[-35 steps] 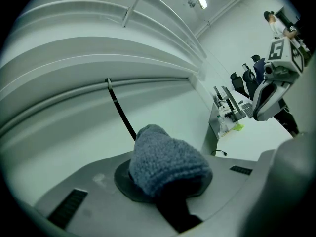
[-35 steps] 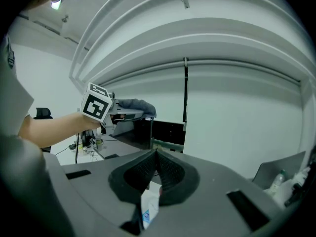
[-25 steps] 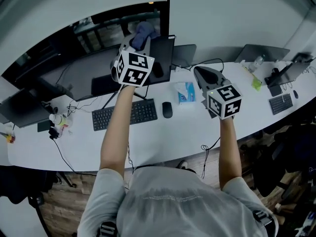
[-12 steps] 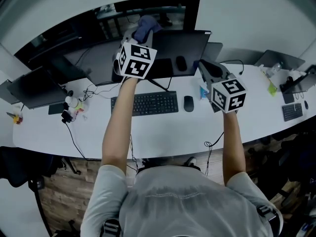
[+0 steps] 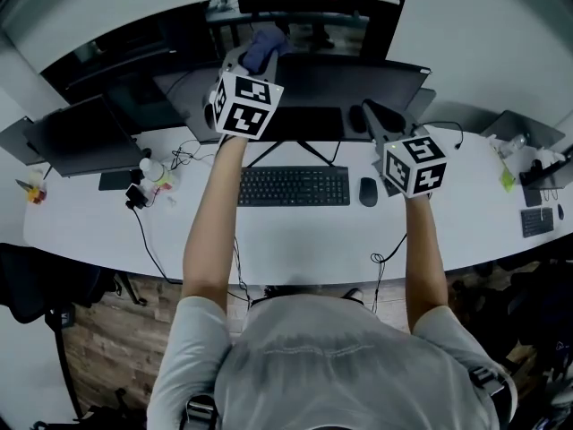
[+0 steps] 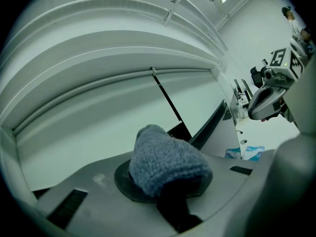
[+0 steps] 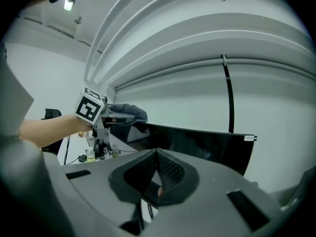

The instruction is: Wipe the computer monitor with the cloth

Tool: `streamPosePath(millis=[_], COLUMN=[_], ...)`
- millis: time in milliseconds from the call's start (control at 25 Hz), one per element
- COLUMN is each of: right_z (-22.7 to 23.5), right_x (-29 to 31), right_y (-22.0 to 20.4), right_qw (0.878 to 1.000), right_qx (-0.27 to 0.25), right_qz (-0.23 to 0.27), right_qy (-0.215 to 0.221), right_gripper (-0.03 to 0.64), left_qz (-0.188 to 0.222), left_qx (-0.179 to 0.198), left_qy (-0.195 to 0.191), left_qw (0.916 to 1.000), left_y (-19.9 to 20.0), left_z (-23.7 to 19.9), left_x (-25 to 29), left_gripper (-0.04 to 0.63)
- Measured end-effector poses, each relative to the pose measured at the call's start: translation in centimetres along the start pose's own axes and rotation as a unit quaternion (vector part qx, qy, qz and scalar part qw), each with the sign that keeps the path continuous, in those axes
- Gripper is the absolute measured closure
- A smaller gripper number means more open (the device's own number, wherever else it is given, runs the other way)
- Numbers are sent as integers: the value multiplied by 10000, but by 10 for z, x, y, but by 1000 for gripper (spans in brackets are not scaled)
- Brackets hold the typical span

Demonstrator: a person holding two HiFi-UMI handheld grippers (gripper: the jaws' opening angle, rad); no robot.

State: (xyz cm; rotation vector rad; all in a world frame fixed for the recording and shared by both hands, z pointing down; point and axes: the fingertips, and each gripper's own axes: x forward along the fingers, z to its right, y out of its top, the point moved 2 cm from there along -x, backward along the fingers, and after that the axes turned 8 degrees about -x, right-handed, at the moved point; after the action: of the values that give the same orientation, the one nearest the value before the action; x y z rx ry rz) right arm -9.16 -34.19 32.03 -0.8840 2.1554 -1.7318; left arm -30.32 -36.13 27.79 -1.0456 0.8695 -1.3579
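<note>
The white desk (image 5: 295,231) crossed the middle of the head view. The computer monitor (image 5: 349,83) stood at upper centre, long axis left-to-right, screen facing the person. The left gripper (image 5: 245,65), by its upper left corner, pinched the blue cloth (image 6: 165,159), bunched and pointing forward. The right gripper (image 7: 155,177) was pressed together, empty. This looked like the approach; next, the cloth needed pressing flat against the screen.

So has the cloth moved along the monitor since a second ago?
Yes. The cloth has slid left along the monitor's top edge, from right of its middle to left of it.
</note>
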Motion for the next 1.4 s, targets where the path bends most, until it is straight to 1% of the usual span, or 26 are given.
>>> streamPosePath(millis=[160,480,920,1120,1240,1320,1400], right_z=[-21,-69,-118,-135,-144,-148,-151], right_x=[26,75,130,149,155,158,161], right_y=[7,22,38,42,45,46,45], right_qw=[9999,9991,9980,9976,9973,9971,9969], right_qx=[-70,-133,-135,-128,-150,-173,-200], right_qz=[22,109,132,150,158,166,141], right_qy=[105,399,610,657,697,724,754], right_gripper=[615,615,615,615,615,615,615], left_qz=[72,-20,-123,-142,-464,-511,-472], left_qx=[-58,-114,-244,-404,-510,-653,-690], left_qy=[179,513,973,1151,1238,1229,1120], left_qw=[9998,9986,9949,9924,9899,9889,9902], left_y=[-12,-44,-79,-93,-118,-132,-141], left_z=[-36,-105,-191,-222,-237,-242,-241], left_x=[-16,-51,-94,-109,-118,-123,-125], left_gripper=[545,546,545,546,546,546,546])
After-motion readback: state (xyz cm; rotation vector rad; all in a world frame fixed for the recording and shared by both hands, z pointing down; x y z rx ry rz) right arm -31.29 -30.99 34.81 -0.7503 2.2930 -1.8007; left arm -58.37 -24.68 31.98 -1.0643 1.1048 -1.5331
